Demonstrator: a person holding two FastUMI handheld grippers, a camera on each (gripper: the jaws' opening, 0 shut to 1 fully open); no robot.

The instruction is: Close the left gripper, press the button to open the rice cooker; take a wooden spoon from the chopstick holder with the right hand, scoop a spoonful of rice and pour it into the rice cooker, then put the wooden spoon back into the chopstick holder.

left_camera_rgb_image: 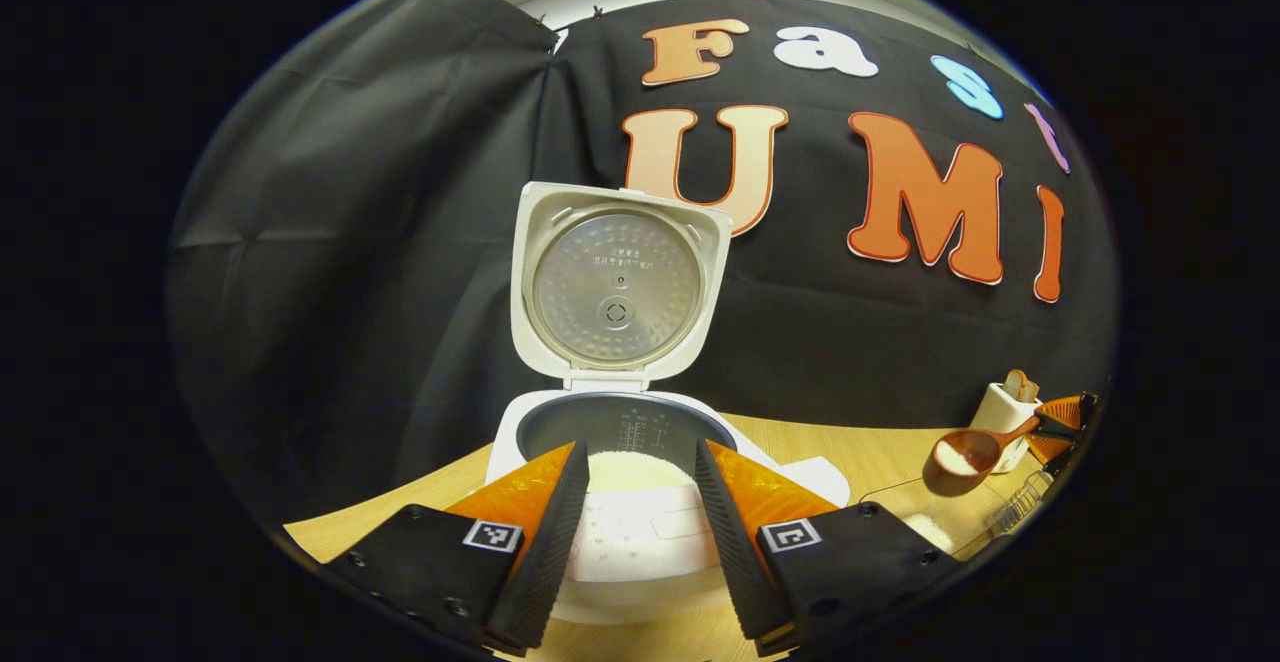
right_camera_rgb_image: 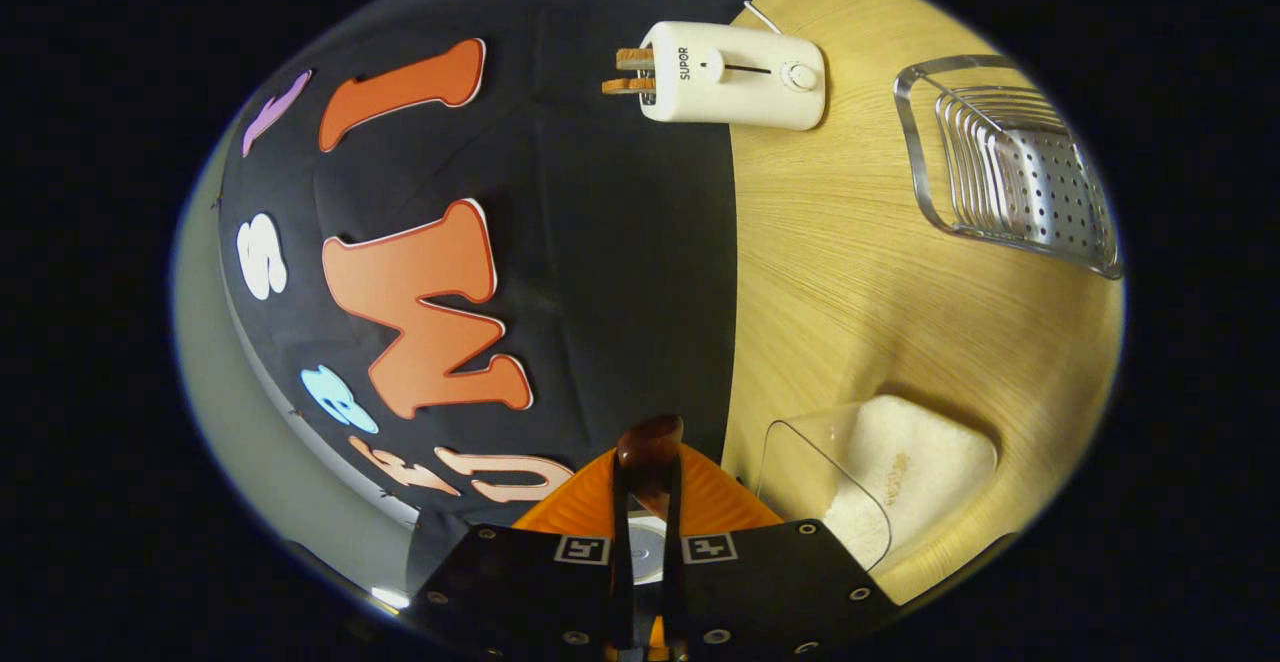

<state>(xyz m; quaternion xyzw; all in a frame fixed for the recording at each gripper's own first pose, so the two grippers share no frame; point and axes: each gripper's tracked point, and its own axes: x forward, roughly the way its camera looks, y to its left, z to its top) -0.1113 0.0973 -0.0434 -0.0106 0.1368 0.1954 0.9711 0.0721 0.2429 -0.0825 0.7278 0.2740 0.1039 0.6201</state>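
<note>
Left gripper view: rice cooker (left_camera_rgb_image: 640, 482) is open, lid (left_camera_rgb_image: 615, 282) standing upright, white rice visible in the inner pot, so the button step looks done. Left gripper (left_camera_rgb_image: 640, 502) hangs in front of the cooker, fingers spread wide, holding nothing. Far right, the right gripper (left_camera_rgb_image: 1060, 427) carries the wooden spoon (left_camera_rgb_image: 975, 450) with a bit of rice in the bowl, near the chopstick holder (left_camera_rgb_image: 1003, 417). Step in hand, I'd judge: carrying a scoop to the cooker. Next move needs level travel across the table (left_camera_rgb_image: 860, 452), then a tilt over the pot. Right gripper view: right gripper (right_camera_rgb_image: 646, 502) fingers pressed nearly together, pinching the spoon handle (right_camera_rgb_image: 648, 447). Clear rice container (right_camera_rgb_image: 880, 482) just beside, metal rack (right_camera_rgb_image: 1010, 177) farther off.
</note>
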